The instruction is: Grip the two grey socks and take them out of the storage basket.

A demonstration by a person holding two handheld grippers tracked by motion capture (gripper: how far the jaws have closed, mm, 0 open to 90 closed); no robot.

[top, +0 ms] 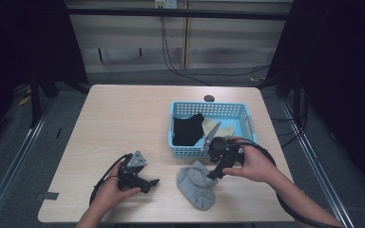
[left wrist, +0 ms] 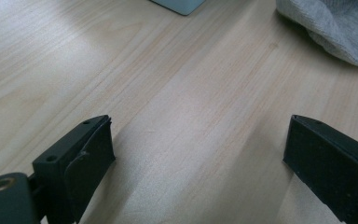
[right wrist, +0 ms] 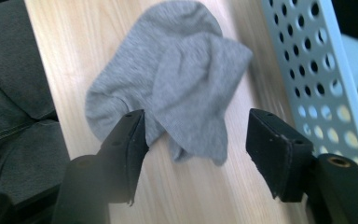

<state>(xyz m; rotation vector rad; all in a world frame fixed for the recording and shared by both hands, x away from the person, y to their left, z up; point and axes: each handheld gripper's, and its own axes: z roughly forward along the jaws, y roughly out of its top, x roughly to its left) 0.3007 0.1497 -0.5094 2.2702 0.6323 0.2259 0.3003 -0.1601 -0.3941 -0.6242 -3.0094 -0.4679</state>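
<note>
Right claw [right wrist: 196,154]: my jaws wide open, empty, above grey sock [right wrist: 177,79].
Left claw [left wrist: 196,158]: open, empty, over table [left wrist: 168,93].
Advice: I'd pinch the sock's bunched middle, likely for basket [top: 180,151].

A sock [top: 197,185] lies on the table [top: 123,123] just before the basket [top: 183,152], which holds two cloths.
</note>
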